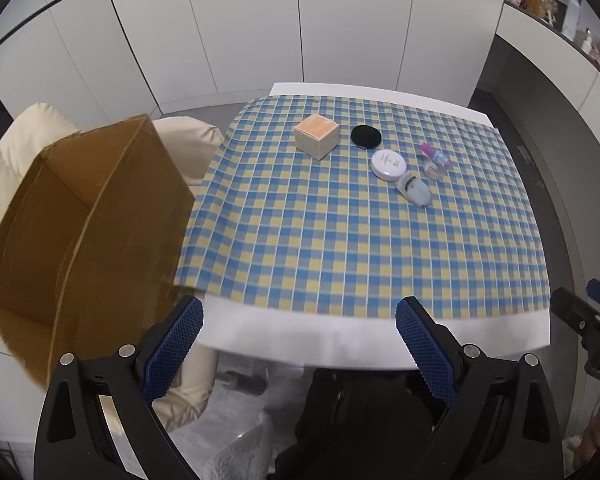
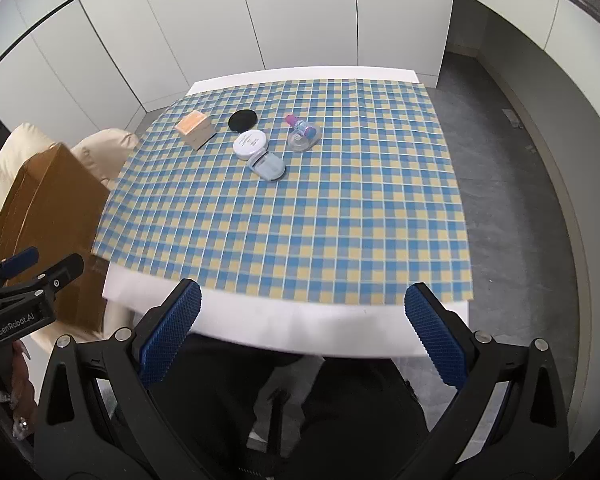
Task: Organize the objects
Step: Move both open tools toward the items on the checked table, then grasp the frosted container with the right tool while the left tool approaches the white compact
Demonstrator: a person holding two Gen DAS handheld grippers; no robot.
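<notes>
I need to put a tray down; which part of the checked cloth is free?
Free: the near half of the checkered cloth, before the pale blue case, and its right side. Crowded: the far left, from small box to pink-capped bottle.

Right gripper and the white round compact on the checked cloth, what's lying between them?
Nothing: in the right wrist view only bare blue-and-yellow checked cloth lies between the open right gripper and the white round compact.

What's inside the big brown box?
The cardboard box sits open on a cream cushion beside the table. Only bare brown walls show inside; its bottom is hidden by the near wall, so something could lie there.
</notes>
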